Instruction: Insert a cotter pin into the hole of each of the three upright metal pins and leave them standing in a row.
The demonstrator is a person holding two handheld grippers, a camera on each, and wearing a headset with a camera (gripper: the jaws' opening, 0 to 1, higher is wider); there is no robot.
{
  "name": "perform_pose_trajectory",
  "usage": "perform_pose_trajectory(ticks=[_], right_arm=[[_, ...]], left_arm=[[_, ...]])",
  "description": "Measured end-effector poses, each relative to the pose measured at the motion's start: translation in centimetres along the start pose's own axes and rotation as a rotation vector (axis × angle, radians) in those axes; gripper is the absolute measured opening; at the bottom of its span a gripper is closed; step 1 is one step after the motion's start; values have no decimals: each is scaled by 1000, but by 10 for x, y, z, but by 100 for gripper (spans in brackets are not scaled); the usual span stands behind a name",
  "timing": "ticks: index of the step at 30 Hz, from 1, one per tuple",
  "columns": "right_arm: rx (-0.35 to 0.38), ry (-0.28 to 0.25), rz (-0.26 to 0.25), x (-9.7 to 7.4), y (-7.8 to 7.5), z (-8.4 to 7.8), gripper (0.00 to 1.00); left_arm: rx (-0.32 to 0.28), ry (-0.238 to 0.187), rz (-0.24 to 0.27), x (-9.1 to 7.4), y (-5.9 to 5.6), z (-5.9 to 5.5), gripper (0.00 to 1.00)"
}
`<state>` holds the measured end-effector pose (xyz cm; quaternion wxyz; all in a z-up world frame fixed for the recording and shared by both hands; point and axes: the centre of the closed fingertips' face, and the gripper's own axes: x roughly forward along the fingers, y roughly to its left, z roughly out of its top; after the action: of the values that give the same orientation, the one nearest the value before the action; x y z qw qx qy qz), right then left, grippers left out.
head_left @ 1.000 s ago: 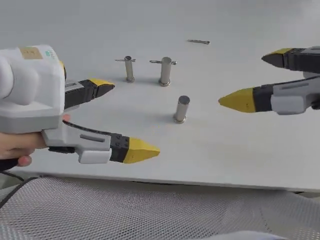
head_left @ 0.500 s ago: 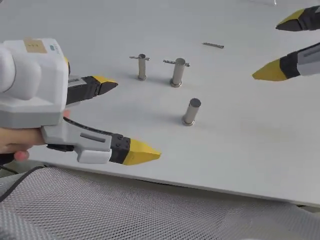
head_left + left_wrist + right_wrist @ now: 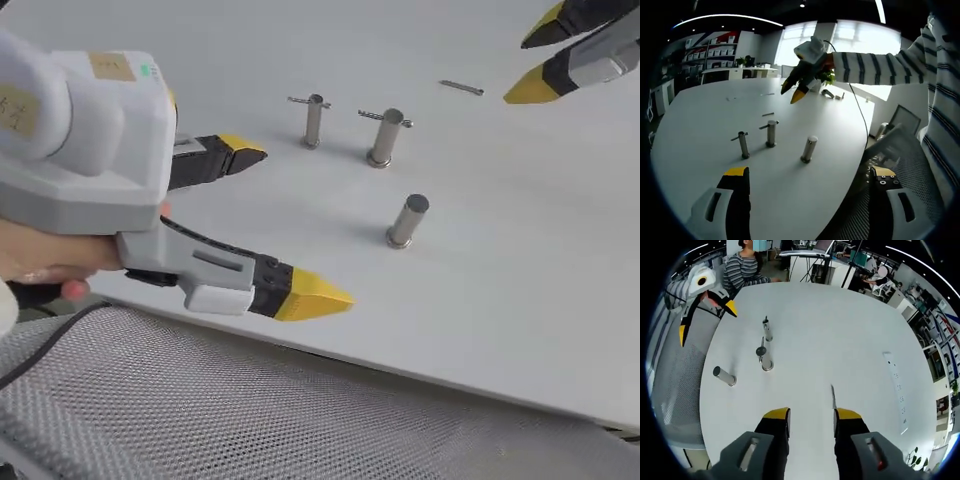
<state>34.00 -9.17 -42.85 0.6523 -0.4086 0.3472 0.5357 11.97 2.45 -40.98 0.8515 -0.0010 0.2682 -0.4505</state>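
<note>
The left gripper hangs at the near edge of the white bench, its jaws spread wide and holding nothing. Ahead of it, the far-left pin and the middle pin stand side by side, each with its hole already filled. The bare front pin stands apart, with open bench all round it. The right gripper, its jaws parted and empty, hovers near the loose cotter pin, which lies flat beyond the row.

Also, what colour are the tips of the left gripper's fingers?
Yellow tips on black fingers; the head view shows it best.
</note>
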Motion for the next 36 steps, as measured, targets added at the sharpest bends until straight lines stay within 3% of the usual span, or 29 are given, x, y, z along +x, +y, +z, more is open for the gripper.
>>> perform_pose_trajectory(ticks=[4,6,11,16,21,27,36], right_arm=[[-35,45,6,13,-16,-3,18],[-40,64,9,17,-21,-5,18],[-59,143,75,34,-25,-14,18],[-59,168,82,52,-34,-16,14],[-55,183,106,62,-30,-15,14],[-78,247,104,73,-31,-26,10],[-48,253,124,76,-30,-28,8]], left_arm=[[-3,-5,15,-1,3,1,99],[-12,-8,20,-2,5,2,99],[-26,-7,27,-3,9,0,99],[-24,-4,27,-4,15,-2,99],[-24,-2,23,-5,14,-3,99],[-36,-8,32,-7,18,-4,99],[-64,-22,37,-10,26,-5,99]])
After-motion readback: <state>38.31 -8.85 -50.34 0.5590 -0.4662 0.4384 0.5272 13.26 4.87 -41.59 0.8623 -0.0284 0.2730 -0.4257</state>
